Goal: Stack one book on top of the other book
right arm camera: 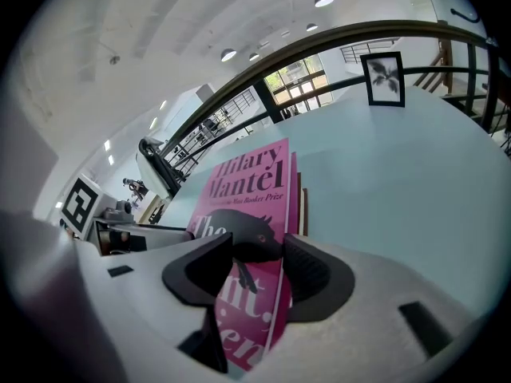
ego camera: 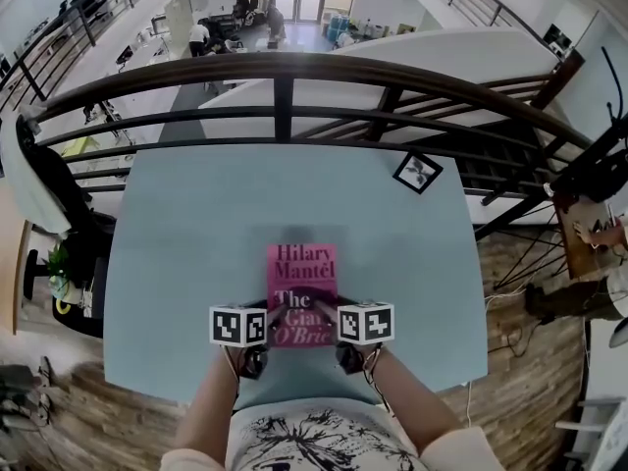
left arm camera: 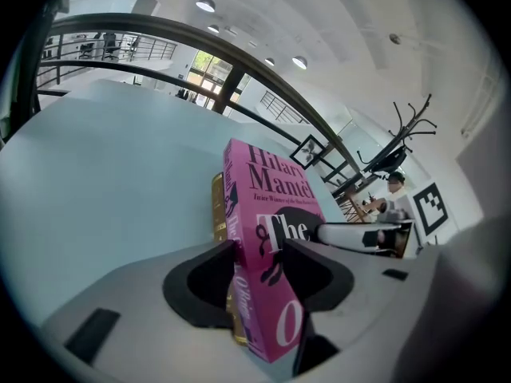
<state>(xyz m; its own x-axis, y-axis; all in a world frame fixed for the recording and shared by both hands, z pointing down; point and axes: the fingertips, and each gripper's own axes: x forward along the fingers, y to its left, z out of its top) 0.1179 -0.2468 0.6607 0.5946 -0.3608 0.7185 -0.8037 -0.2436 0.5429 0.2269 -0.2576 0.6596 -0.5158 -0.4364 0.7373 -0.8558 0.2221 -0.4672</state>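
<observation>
A pink paperback (ego camera: 302,275) with black title print lies over the near middle of the pale blue table (ego camera: 186,234). My left gripper (ego camera: 278,315) is shut on its left spine edge and my right gripper (ego camera: 330,314) on its right edge. In the left gripper view the jaws of that gripper (left arm camera: 259,254) pinch the pink book (left arm camera: 271,206), and a yellowish second book (left arm camera: 216,206) shows just beneath it. The right gripper view has that gripper (right arm camera: 257,250) clamped on the pink cover (right arm camera: 247,186), with a brown book edge (right arm camera: 304,202) under it. The head view hides the lower book.
A small black-framed picture (ego camera: 418,172) lies at the table's far right corner. A dark curved railing (ego camera: 285,67) runs behind the table's far edge, with a drop to a lower floor beyond. A chair (ego camera: 54,204) stands left of the table.
</observation>
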